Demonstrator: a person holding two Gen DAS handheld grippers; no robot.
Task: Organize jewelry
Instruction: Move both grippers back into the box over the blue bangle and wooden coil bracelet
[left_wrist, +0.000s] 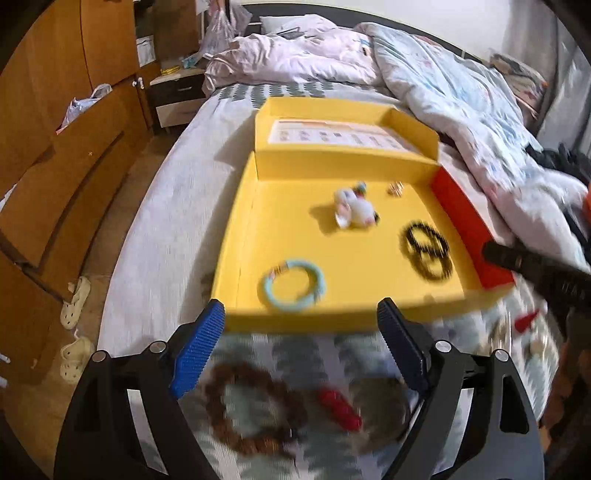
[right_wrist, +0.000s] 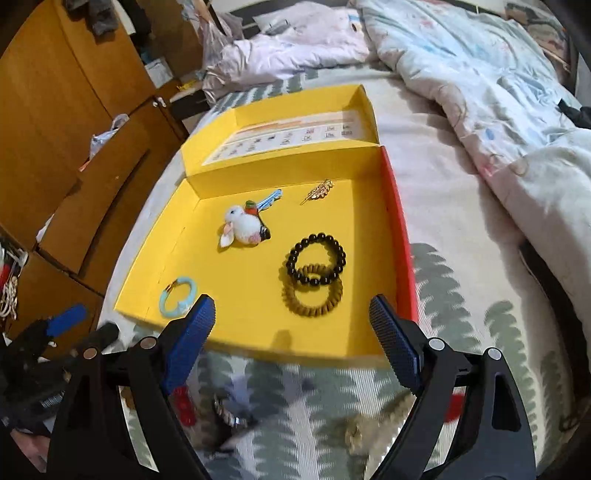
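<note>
Lying open on the bed (right_wrist: 461, 229), the yellow box (right_wrist: 258, 339) holds the sorted jewelry: a black bead bracelet (right_wrist: 317, 258) overlapping a golden-brown coil ring (right_wrist: 312, 295) at about 4 o'clock of the box floor, a pale blue bracelet (right_wrist: 178, 296) at 8 o'clock, a white bunny charm (right_wrist: 242, 223) near centre, a gold leaf pin (right_wrist: 318, 191) at 1 o'clock. Both the left gripper (left_wrist: 301, 325) and right gripper (right_wrist: 291, 317) hang spread wide and empty over the near rim. A brown bead bracelet (left_wrist: 255, 406) and red piece (left_wrist: 340, 408) lie blurred on the bedspread at 6 o'clock.
</note>
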